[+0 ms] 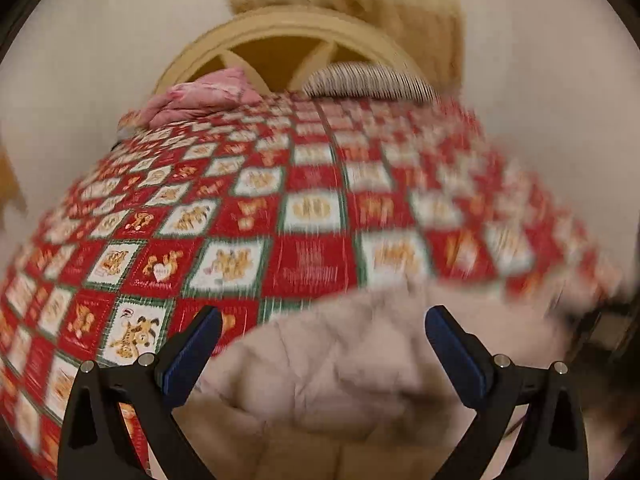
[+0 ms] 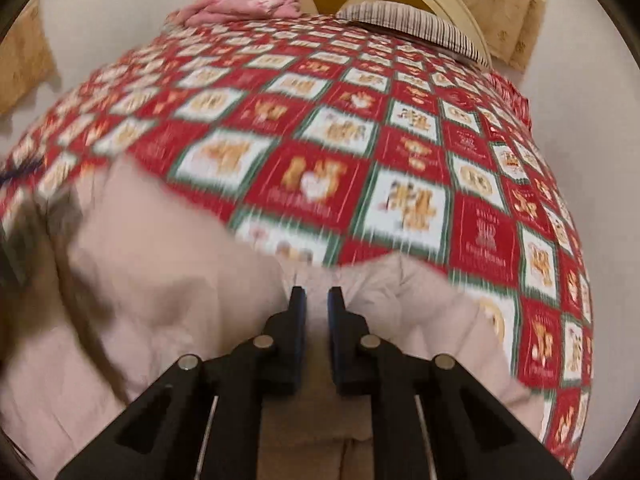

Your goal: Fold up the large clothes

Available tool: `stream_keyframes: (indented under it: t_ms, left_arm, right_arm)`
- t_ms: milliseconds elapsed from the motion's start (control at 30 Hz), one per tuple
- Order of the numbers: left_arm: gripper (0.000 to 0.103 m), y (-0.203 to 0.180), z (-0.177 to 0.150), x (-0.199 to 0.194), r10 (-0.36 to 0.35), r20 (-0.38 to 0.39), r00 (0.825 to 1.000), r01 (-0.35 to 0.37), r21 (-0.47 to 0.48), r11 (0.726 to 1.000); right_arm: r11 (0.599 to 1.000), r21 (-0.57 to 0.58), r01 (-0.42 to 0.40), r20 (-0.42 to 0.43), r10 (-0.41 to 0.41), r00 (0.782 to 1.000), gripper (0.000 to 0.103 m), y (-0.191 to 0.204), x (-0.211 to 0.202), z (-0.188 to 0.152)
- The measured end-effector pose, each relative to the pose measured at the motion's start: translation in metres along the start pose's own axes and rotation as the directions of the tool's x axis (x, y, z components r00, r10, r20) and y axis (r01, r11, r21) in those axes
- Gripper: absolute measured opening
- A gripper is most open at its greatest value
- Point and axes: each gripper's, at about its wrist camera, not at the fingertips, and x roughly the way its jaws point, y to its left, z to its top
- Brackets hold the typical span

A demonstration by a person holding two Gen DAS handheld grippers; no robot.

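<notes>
Black fingers of the right gripper (image 2: pixel 317 296) fill the lower middle of the right wrist view, drawn nearly together with pale cloth of the coat (image 2: pixel 168 264) bunched between them, so it appears to be pinching a fold. In the left wrist view the left gripper (image 1: pixel 322 320) stands spread wide at the bottom of the frame, its blue pads (image 1: pixel 452 356) well apart, with the same coat (image 1: pixel 344 364) lying under and between them; nothing is held there.

That coat is a pinkish-beige padded garment, heaped at the near edge of the bed, across the lower part of both frames. It lies on a red, white and green checked bedspread (image 1: pixel 312 216). At the top of the frames are a pink bundle (image 2: pixel 256 4), a striped pillow (image 2: pixel 412 20) and a curved headboard (image 1: pixel 280 28). Both views are smeared by motion.

Judging by the rumpled heap, the folding looks barely begun: no flat, squared layers show. Spreading the coat out and laying it over itself seem left to do.
</notes>
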Motion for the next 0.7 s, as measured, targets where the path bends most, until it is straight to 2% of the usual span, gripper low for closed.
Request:
stream_keyframes:
  t_ms: [67,133,167,233,267,400,533,700]
  left_arm:
    - [0.102,-0.011,0.012,-0.001,0.0,0.017,1.0,-0.001,0.009,1.0]
    - [0.102,-0.03,0.013,0.016,0.006,-0.064,0.998,-0.001,0.077,0.997]
    - [0.102,-0.039,0.005,0.031,0.021,-0.134,0.991,-0.004,0.127,0.992]
    - [0.102,-0.042,-0.014,0.049,0.105,-0.201,0.974,-0.066,0.193,0.979]
    - [0.102,-0.039,-0.024,0.052,0.109,-0.217,0.97,-0.065,0.198,0.978]
    - [0.102,-0.018,-0.051,0.047,0.026,-0.247,0.969,0.004,0.12,0.993]
    - [0.102,-0.024,-0.061,0.044,0.036,-0.236,0.971,0.001,0.153,0.988]
    - [0.102,-0.019,-0.073,0.043,0.01,-0.189,0.982,0.013,0.121,0.993]
  right_arm:
    - [0.998,-0.038,0.054,0.032,-0.053,0.998,0.014,0.007,0.002,-0.01]
    - [0.997,-0.027,0.078,0.054,-0.076,0.996,0.014,0.01,0.006,-0.015]
    - [0.996,-0.02,0.085,0.066,-0.084,0.994,0.015,0.011,0.008,-0.017]
    - [0.995,-0.03,0.099,0.085,-0.097,0.992,0.015,0.014,0.009,-0.017]
    - [0.995,-0.03,0.099,0.093,-0.096,0.991,0.014,0.014,0.007,-0.021]
    - [0.998,0.024,0.054,0.111,-0.056,0.992,0.013,0.002,-0.005,-0.025]
    - [0.998,0.001,0.057,0.075,-0.057,0.996,0.013,0.005,-0.006,-0.029]
    - [0.999,0.05,-0.006,0.04,0.004,0.999,0.011,-0.005,0.001,-0.036]
